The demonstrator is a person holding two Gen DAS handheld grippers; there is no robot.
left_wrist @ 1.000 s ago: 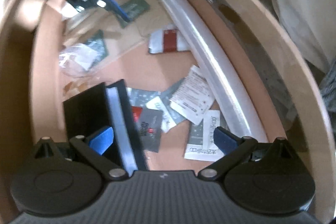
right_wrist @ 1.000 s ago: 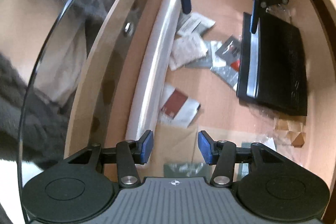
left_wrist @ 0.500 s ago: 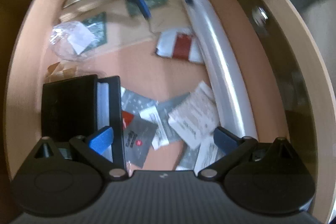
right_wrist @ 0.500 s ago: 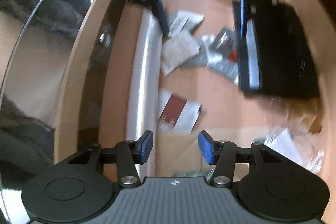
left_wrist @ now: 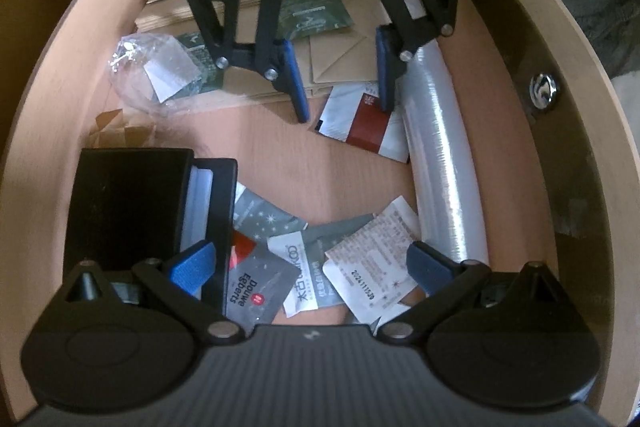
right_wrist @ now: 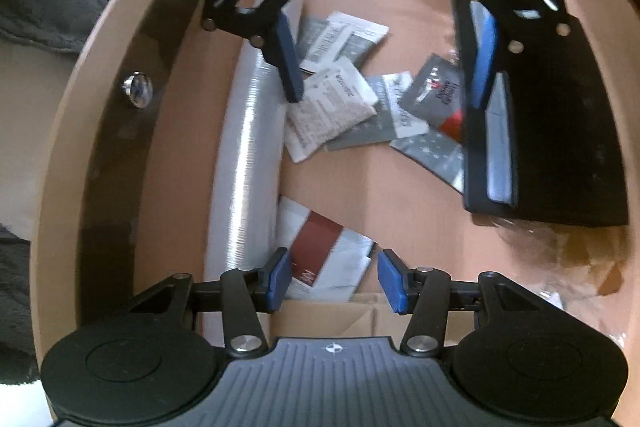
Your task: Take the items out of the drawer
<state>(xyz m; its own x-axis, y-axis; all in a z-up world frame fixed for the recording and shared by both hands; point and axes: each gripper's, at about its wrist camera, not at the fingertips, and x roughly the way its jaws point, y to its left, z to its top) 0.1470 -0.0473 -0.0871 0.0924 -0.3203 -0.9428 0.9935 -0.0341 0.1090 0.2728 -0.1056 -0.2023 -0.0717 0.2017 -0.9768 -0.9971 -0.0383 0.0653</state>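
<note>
Both grippers are low inside the wooden drawer [left_wrist: 516, 39], facing each other. My left gripper [left_wrist: 308, 267] is open wide over a pile of grey and white sachets [left_wrist: 304, 259], with a black box [left_wrist: 124, 203] by its left finger. My right gripper [right_wrist: 334, 277] is open above a white and dark-red packet [right_wrist: 320, 251]; it shows in the left wrist view [left_wrist: 340, 75] over the same packet [left_wrist: 366, 125]. The left gripper shows in the right wrist view [right_wrist: 384, 63] over the sachets [right_wrist: 340, 99]. Neither holds anything.
A long roll of clear film [left_wrist: 440, 155] lies along the drawer's side wall, also in the right wrist view [right_wrist: 248, 147]. Brown cardboard [left_wrist: 344, 51], green sachets [left_wrist: 316, 13] and a crumpled clear bag [left_wrist: 156, 75] lie at the far end. A metal knob screw [left_wrist: 542, 93] sits in the wall.
Both grippers have moved down and toward each other inside the drawer. The right gripper now sits over the red and white packet. Both stay open.
</note>
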